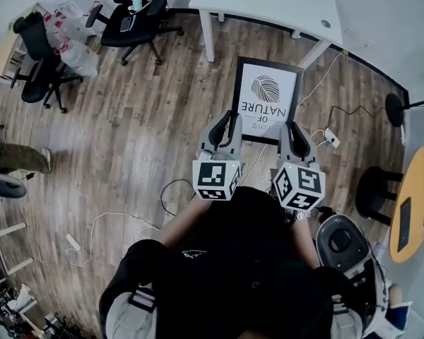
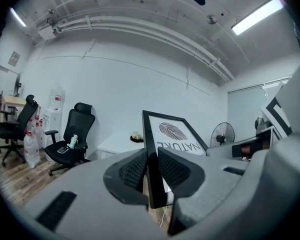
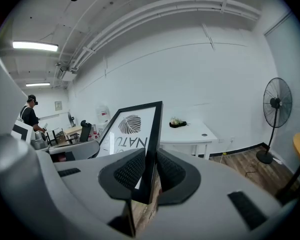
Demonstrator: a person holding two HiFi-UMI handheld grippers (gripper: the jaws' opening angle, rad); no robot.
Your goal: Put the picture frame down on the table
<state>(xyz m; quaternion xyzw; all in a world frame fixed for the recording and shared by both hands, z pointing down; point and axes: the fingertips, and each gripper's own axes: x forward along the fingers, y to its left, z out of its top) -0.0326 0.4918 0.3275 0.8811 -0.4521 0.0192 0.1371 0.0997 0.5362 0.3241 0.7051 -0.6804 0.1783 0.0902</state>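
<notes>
The left gripper [image 1: 228, 121] is clamping the left black rail of the picture frame [image 1: 267, 99]. In the left gripper view the ribbed pads [image 2: 134, 171] are pressing on both sides of that rail [image 2: 151, 149]. The left gripper [image 2: 151, 168] has the printed sheet spreading away to its right.

The right gripper [image 1: 292, 128] is gripping the opposite rail in the same way. In the right gripper view its jaws are closing on the right edge of the picture frame [image 3: 151, 134]. The right gripper [image 3: 147, 173] has the leaf print lying to its left.

Both grippers are holding the frame near its close end, so most of it is reaching out ahead of the jaws. Its long axis is running straight forward from the grippers. The far short edge is pointing at the white table [image 1: 268, 2], which is standing beyond the jaws and apart from the frame.

The printed face is looking up toward the head camera. The lettering is reading upside down from there, with the leaf mark sitting farther from the grippers than the words.

The frame is hanging between the two grippers, clear of the table, with the wooden floor [image 1: 155, 119] showing around it.
</notes>
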